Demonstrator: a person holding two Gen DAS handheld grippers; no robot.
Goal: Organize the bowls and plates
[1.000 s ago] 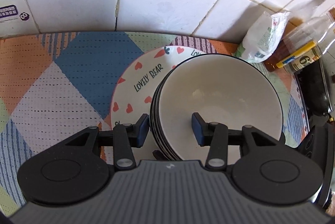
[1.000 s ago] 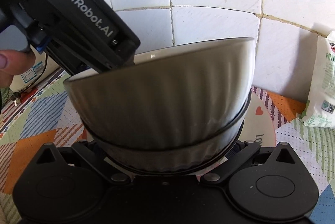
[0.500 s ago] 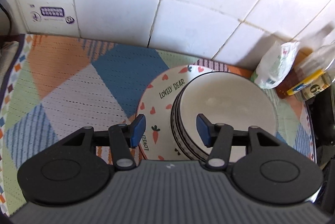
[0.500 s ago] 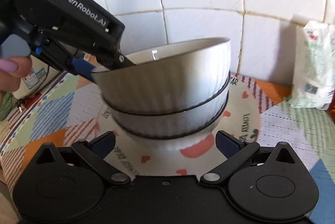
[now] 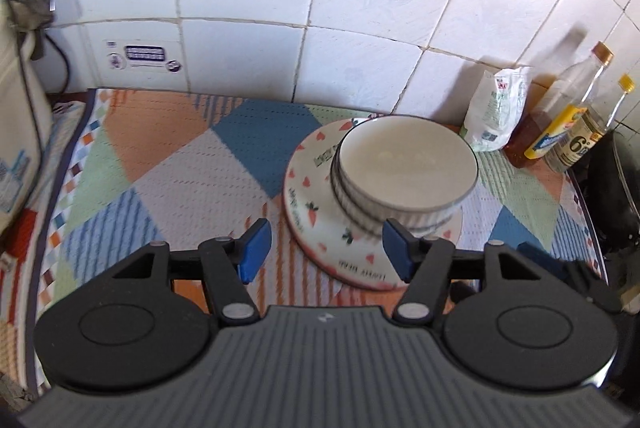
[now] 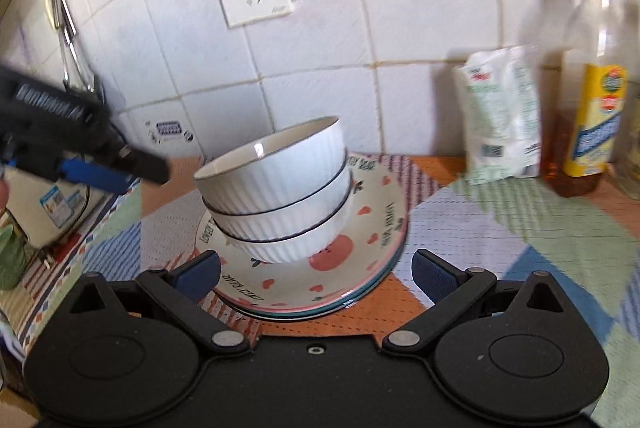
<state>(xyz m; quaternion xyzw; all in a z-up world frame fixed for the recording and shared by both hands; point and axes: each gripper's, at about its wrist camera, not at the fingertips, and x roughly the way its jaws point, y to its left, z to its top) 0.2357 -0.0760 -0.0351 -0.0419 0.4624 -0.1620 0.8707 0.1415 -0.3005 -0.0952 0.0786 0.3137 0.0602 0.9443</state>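
Stacked white bowls [image 6: 276,187] on heart-print plates [image 6: 372,248] — we hold left tool [image 5: 326,254] and right tool [image 6: 316,274] near the plates, both wide open, empty.

stack of three ribbed white bowls [image 6: 276,187] on heart-patterned plates [image 6: 372,248] | plates on patchwork mat [image 5: 168,163] near desk's back edge | white packet [image 5: 496,107], glass bottles [image 5: 576,107] right
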